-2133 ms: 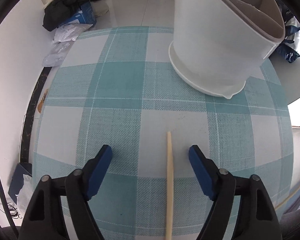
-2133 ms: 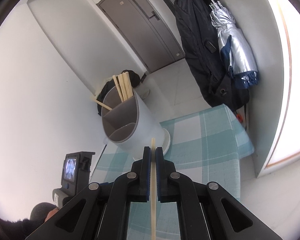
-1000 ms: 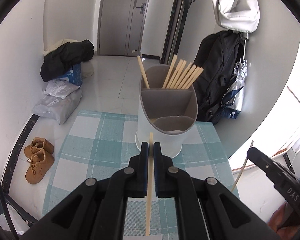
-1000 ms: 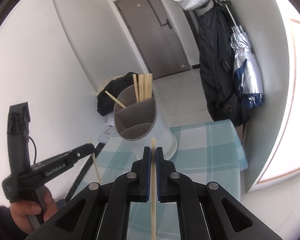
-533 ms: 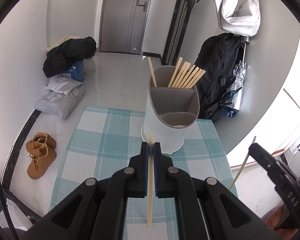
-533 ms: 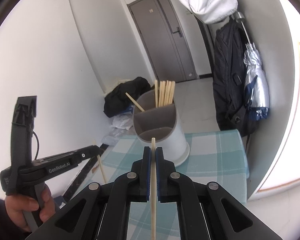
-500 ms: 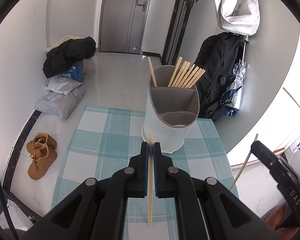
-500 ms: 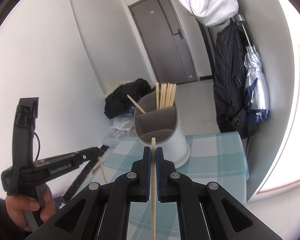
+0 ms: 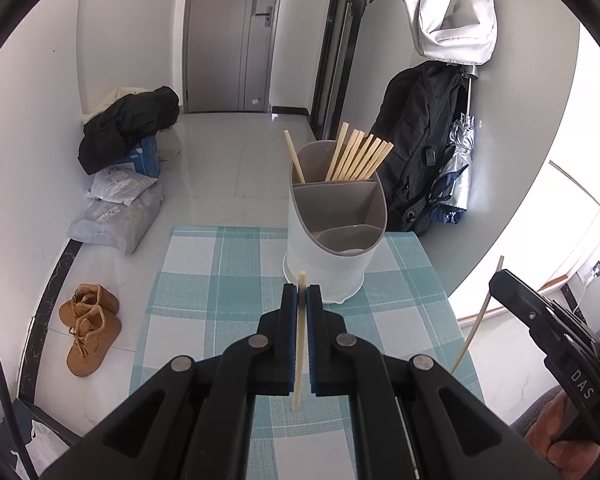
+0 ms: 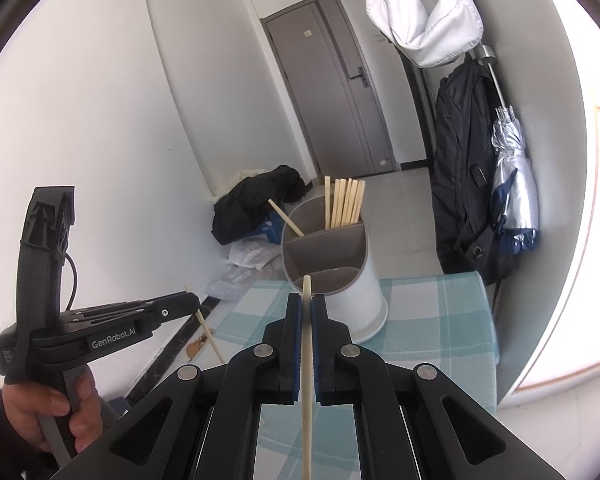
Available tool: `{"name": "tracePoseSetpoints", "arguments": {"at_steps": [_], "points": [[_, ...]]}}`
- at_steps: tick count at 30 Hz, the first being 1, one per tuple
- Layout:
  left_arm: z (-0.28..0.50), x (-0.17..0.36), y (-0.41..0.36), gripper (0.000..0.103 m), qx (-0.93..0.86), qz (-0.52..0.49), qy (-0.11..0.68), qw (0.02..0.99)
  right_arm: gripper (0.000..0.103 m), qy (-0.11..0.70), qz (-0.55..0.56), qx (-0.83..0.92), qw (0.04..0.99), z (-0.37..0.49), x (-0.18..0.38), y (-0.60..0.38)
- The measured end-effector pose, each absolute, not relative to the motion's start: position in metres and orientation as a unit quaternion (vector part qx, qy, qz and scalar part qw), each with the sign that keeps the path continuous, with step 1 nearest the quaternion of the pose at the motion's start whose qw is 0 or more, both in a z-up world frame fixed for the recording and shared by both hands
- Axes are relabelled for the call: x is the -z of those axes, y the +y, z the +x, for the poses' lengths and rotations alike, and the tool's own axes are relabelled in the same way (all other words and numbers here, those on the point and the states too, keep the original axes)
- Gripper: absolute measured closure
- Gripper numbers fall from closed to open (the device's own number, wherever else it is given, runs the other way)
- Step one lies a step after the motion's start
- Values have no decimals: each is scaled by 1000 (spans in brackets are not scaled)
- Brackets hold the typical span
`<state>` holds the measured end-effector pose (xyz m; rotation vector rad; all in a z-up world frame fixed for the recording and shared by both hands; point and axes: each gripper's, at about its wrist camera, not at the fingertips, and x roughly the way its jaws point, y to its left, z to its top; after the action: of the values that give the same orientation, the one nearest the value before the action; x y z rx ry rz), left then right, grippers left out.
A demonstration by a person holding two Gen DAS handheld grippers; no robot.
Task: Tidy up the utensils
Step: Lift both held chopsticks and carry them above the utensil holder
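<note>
- Grippers, two, each clamped on one chopstick: the left gripper (image 9: 301, 294) pinches a chopstick (image 9: 299, 344) between its blue pads, and the right gripper (image 10: 306, 304) pinches another (image 10: 307, 368), both above the checked tablecloth (image 9: 204, 276).
- Holder (image 9: 332, 248), one, white with three grey compartments, stands on the cloth ahead of both grippers.
- Chopsticks in the holder's rear compartment: a fan of about seven (image 9: 360, 156) leaning right and one (image 9: 294, 160) leaning left; the exact count in the fan is hard to tell.
- One hand (image 10: 48, 416) grips the left tool's handle, seen from the right wrist.
- On the floor: two brown boots (image 9: 90, 328), one dark jacket heap (image 9: 128, 128).
- One backpack (image 9: 424, 136) and one folded umbrella (image 9: 458, 160) hang by the wall.
</note>
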<state>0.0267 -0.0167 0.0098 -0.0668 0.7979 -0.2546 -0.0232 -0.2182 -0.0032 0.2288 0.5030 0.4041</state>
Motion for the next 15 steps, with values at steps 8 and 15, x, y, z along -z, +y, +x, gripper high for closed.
{"name": "tracePoseSetpoints", "arguments": {"at_steps": [8,15], "points": [[33,-18,-23,102,139,-19,393,909,99,228,118,-197,946,-18,-8,-218],[37,-33,-39,102,165,-10,395,904,99,213,118,-192,951,-8,-21,-219]]}}
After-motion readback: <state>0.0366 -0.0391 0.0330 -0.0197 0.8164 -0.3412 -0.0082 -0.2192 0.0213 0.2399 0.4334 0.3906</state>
